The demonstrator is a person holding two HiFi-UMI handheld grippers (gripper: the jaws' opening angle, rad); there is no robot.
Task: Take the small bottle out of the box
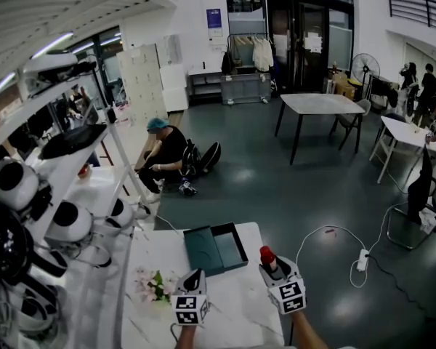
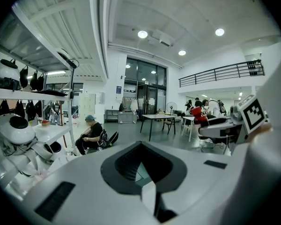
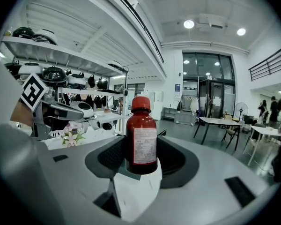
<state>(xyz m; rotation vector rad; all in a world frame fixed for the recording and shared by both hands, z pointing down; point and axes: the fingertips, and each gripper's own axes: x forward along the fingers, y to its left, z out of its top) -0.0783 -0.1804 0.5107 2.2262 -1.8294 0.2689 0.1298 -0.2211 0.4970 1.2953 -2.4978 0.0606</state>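
On the white desk [image 1: 236, 315] lies a dark green box [image 1: 206, 257], and it is open. To the right of the box, the right gripper [image 1: 274, 273] holds the small bottle [image 3: 141, 142]. The bottle is out of the box. The jaws press on both sides of it. The bottle is dark red with a red cap and a white label, and it stands upright. The left gripper [image 1: 195, 275] hangs near the closer end of the box. Its jaws are closed together with nothing between them. Pink flowers [image 1: 152, 286] lie on the desk just left of it.
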